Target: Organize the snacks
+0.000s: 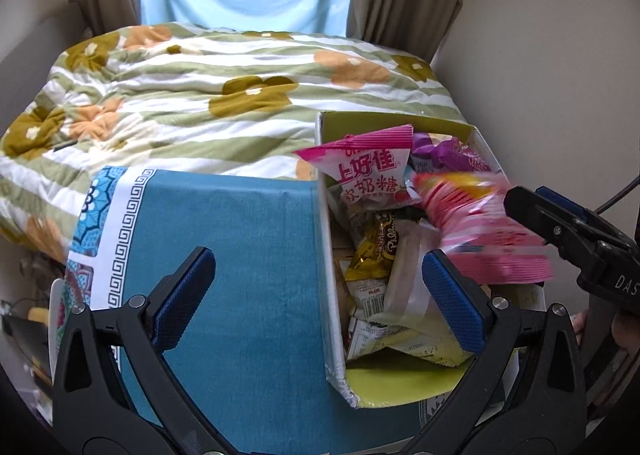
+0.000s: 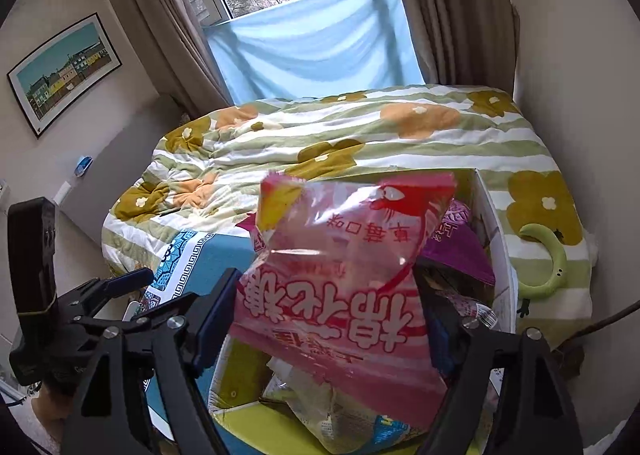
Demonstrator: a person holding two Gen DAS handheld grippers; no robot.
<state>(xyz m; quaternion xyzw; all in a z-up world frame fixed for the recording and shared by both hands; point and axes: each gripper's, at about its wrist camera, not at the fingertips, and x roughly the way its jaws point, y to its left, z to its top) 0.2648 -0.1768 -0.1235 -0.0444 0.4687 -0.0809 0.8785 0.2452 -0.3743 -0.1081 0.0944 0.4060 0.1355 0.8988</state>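
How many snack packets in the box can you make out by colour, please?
Pink: 2, one packet lying at the back of the box, one big bag between the right gripper fingers.
Purple: 1.
Gold: 1.
Total: 4 clearly told; paler packets beneath are too jumbled to count.

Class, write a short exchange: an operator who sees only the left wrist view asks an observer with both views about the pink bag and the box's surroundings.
Operator: Is the pink bag between both right fingers?
Observer: Yes. The pink bag stands between the right gripper fingers, over the box. I cannot tell whether the pads are pressing on it.
Operator: Is there anything right of the box?
Observer: A green curved toy lies on the quilt.
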